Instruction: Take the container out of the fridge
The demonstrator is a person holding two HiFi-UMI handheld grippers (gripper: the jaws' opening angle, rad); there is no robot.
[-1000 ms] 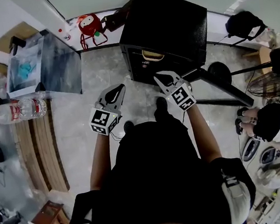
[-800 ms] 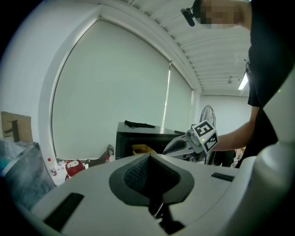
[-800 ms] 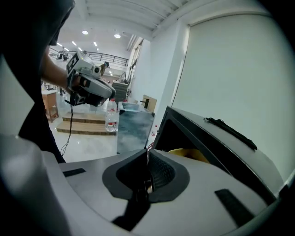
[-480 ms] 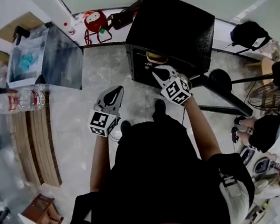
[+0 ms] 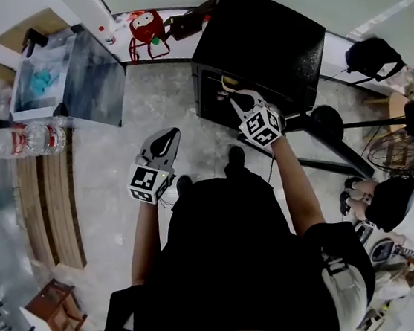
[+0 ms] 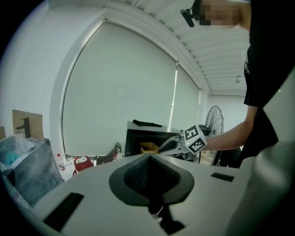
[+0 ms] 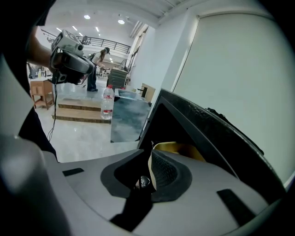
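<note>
A black fridge (image 5: 259,42) stands open on the floor with a yellow container (image 5: 229,85) inside it. My right gripper (image 5: 239,101) reaches into the opening. In the right gripper view its jaws (image 7: 150,154) are closed on the thin pale rim of the container (image 7: 179,148). My left gripper (image 5: 165,138) hangs shut and empty over the floor, left of the fridge. In the left gripper view the jaws (image 6: 148,156) meet, and the fridge (image 6: 138,138) and the right gripper (image 6: 177,144) show beyond them.
A clear box (image 5: 69,77) and water bottles (image 5: 28,138) sit at the left beside a wooden step (image 5: 48,210). A red bag (image 5: 146,26) lies by the wall. A stand base (image 5: 329,120), a fan (image 5: 400,152) and a seated person (image 5: 402,201) are at the right.
My right gripper has moved forward from in front of the fridge into its opening, up to the yellow container. The left gripper has hardly moved.
</note>
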